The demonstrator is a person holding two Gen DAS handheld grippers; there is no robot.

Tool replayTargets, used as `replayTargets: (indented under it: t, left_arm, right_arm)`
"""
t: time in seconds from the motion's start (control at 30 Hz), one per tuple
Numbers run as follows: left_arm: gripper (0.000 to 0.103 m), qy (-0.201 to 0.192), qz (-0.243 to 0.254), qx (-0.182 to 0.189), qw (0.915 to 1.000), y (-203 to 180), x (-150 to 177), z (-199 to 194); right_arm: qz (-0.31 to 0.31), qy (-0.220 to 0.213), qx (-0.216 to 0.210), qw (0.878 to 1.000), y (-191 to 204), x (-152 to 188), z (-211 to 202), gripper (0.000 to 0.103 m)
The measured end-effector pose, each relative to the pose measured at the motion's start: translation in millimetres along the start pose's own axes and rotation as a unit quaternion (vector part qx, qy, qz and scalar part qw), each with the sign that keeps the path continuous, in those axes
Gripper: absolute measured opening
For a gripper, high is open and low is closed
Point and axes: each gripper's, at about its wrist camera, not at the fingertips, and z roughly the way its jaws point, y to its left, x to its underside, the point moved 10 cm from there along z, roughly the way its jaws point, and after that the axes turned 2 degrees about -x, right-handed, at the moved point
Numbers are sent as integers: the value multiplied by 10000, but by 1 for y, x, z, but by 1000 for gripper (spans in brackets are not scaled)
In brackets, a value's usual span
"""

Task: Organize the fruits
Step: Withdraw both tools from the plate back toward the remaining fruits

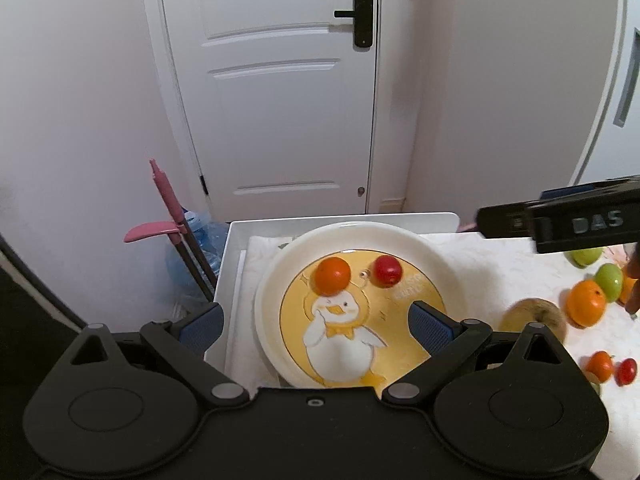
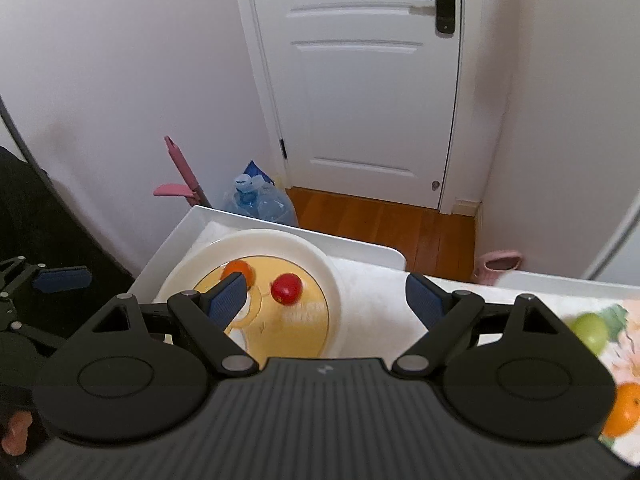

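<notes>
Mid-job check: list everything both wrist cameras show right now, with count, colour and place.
plate: one, white rim, yellow duck centre, on the tray
tray: one, white, under the plate
fruits on plate: two, orange and red
loose fruits: several, orange, green, brown, red, on the cloth right of the plate
cloth: one, white, floral
door: one, white, behind
water jug: one, blue, on the floor
left hand-held gripper: open, empty
right hand-held gripper: open, empty

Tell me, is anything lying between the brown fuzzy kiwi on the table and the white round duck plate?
Nothing visible does: only bare white tablecloth separates the brown fuzzy kiwi from the white round duck plate.
</notes>
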Motion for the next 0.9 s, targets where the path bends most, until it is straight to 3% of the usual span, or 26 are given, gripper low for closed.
replayTargets:
  t: [0.23, 0.47, 0.9]
  left_arm:
    - [101, -261, 48, -205, 9994, -20, 11, -49]
    - [101, -583, 30, -56, 9983, -53, 21, -92]
    - [100, -728, 344, 275, 9964, -124, 56, -106]
  right_arm:
    - [-110, -185, 343, 9992, -29, 27, -71, 102]
    - [36, -204, 601, 9980, -62, 64, -126, 102]
    - [202, -122, 811, 9964, -119, 137, -168, 101]
